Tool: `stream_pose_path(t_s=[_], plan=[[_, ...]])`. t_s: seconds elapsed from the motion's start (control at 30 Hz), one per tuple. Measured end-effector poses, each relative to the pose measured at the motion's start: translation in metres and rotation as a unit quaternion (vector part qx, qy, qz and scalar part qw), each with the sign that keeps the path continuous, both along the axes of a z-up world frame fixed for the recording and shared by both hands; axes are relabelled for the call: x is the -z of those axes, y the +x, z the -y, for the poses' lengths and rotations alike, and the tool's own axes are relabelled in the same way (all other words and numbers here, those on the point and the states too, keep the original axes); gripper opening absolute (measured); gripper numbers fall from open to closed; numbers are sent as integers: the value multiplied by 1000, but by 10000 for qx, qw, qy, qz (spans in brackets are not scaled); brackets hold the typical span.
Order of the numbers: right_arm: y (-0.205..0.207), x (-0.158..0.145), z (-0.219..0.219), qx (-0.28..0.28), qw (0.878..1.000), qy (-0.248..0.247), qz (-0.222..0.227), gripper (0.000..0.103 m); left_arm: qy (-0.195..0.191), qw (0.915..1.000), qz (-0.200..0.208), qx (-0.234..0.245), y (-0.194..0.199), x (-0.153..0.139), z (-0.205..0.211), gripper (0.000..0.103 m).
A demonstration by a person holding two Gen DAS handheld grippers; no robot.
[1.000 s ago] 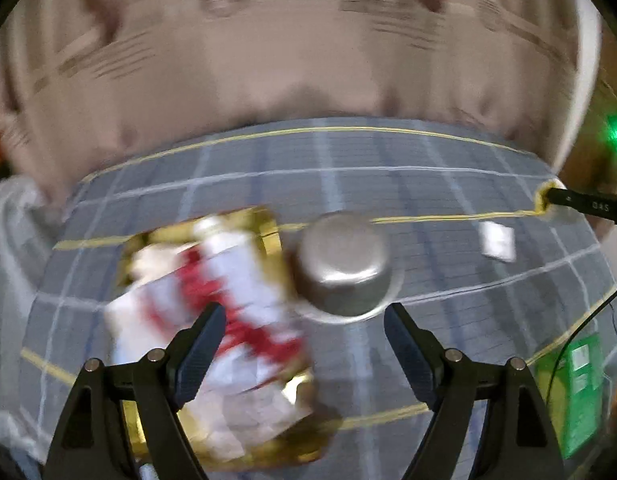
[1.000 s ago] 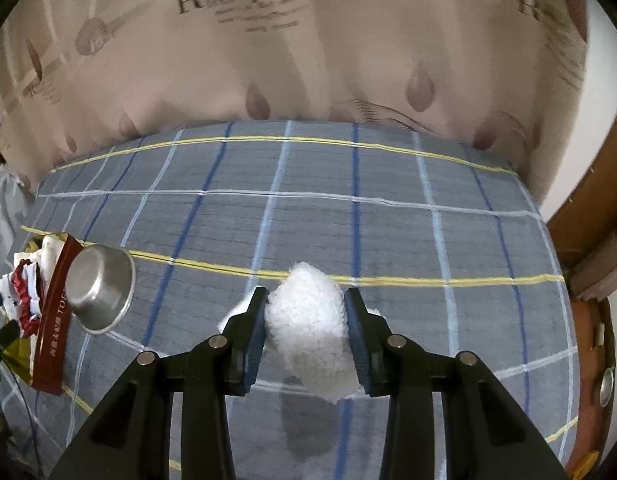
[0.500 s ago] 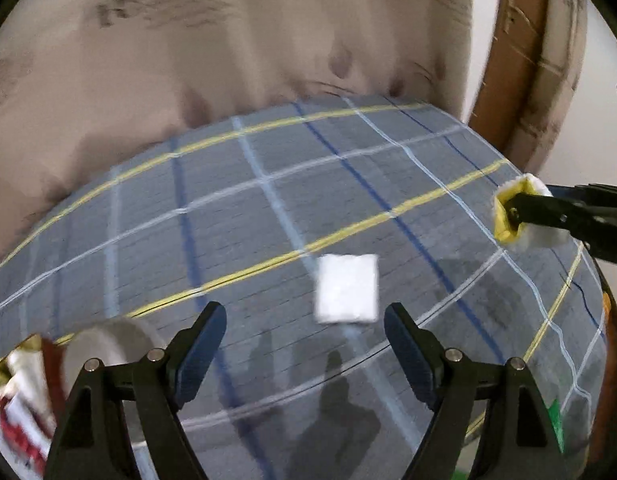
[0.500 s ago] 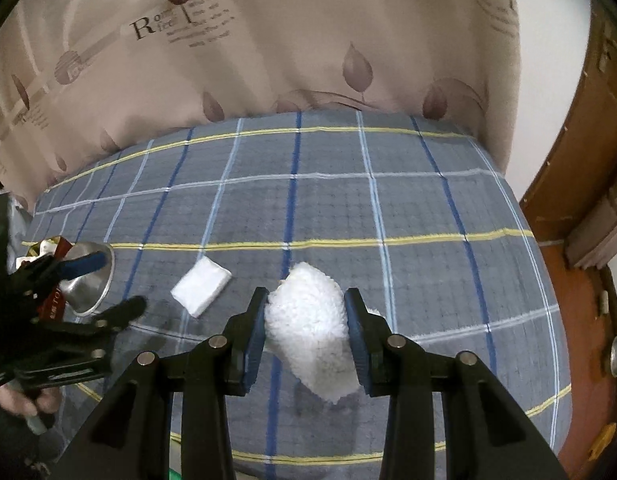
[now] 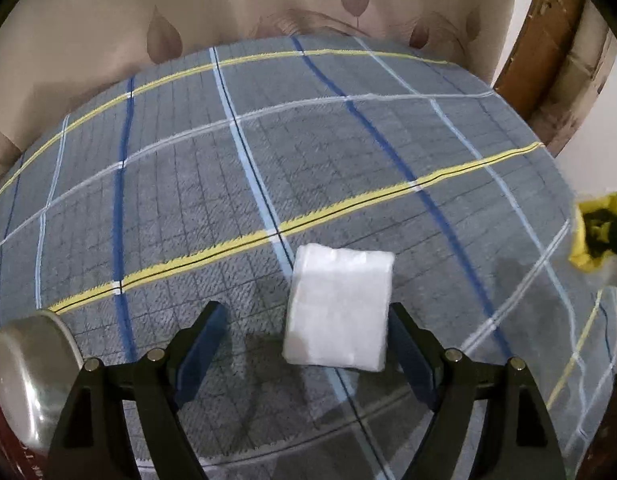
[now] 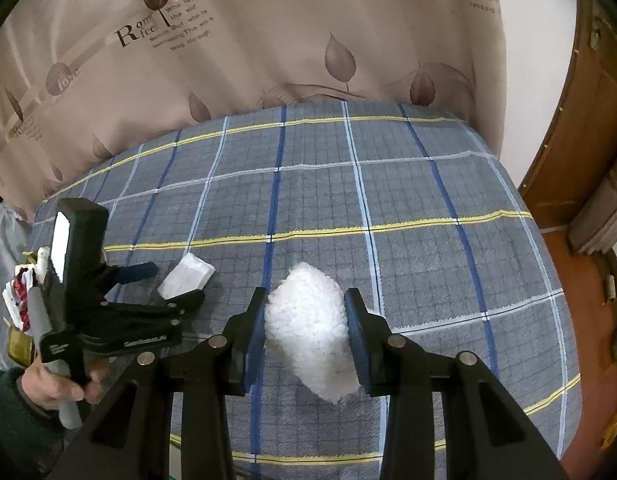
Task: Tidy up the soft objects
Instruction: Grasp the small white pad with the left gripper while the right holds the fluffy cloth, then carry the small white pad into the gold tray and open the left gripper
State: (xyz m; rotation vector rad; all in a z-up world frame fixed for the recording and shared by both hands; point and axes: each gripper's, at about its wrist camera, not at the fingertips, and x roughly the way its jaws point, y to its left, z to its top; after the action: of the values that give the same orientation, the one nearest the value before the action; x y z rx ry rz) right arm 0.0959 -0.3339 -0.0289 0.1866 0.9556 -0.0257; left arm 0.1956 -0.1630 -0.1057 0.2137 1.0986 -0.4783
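A small white folded packet [image 5: 340, 308] lies flat on the blue plaid bedcover [image 5: 188, 184]. My left gripper [image 5: 306, 320] is open and points down at it, its fingers on either side, the right one nearly touching the packet's edge. From the right wrist view, the same packet [image 6: 186, 276] sits between the fingers of the left gripper [image 6: 168, 286]. My right gripper [image 6: 305, 300] is shut on a fluffy white pad [image 6: 308, 332] and holds it above the cover. In the left wrist view that fluffy pad [image 5: 596, 236] shows a yellow side at the right edge.
A steel bowl [image 5: 28, 372] sits upside down at the lower left, beside a box of red and white items [image 6: 20, 296]. A person's hand [image 6: 56, 384] holds the left gripper's handle. A leaf-print curtain [image 6: 268, 60] hangs behind the bed, with a wooden door [image 6: 580, 140] at right.
My left gripper swung right, away from the gold box and steel bowl, and sank over the white packet. The right gripper shifted a little, still shut on the fluffy pad.
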Motion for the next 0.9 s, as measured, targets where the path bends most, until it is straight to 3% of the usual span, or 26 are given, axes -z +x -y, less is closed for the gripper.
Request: stream_pose_path(t_s=[0.1, 0.13, 0.2, 0.23, 0.27, 0.3, 0.4, 0.9], plan=[[-1, 2, -1, 0, 10000, 45, -19, 35, 69, 10000, 47, -15, 0, -1, 2, 82], [-1, 2, -1, 10, 10000, 59, -12, 35, 71, 9999, 47, -71, 1, -1, 0, 77], [-2, 2, -3, -14, 10000, 29, -6, 35, 62, 9999, 96, -74, 2, -3, 0, 58], [-3, 2, -4, -17, 10000, 12, 2, 35, 39, 9999, 116, -74, 3, -5, -1, 36], [-4, 2, -4, -17, 10000, 16, 5, 35, 50, 9999, 90, -79, 3, -6, -1, 23], [-4, 2, -4, -22, 10000, 20, 3, 35, 55, 9999, 36, -113, 4, -7, -2, 19], [-6, 0, -5, -11, 10000, 9, 21, 35, -47, 9998, -123, -179, 4, -9, -8, 16], [-12, 3, -25, -30, 9999, 99, 96, 35, -309, 9994, 181, -24, -45, -54, -54, 16]])
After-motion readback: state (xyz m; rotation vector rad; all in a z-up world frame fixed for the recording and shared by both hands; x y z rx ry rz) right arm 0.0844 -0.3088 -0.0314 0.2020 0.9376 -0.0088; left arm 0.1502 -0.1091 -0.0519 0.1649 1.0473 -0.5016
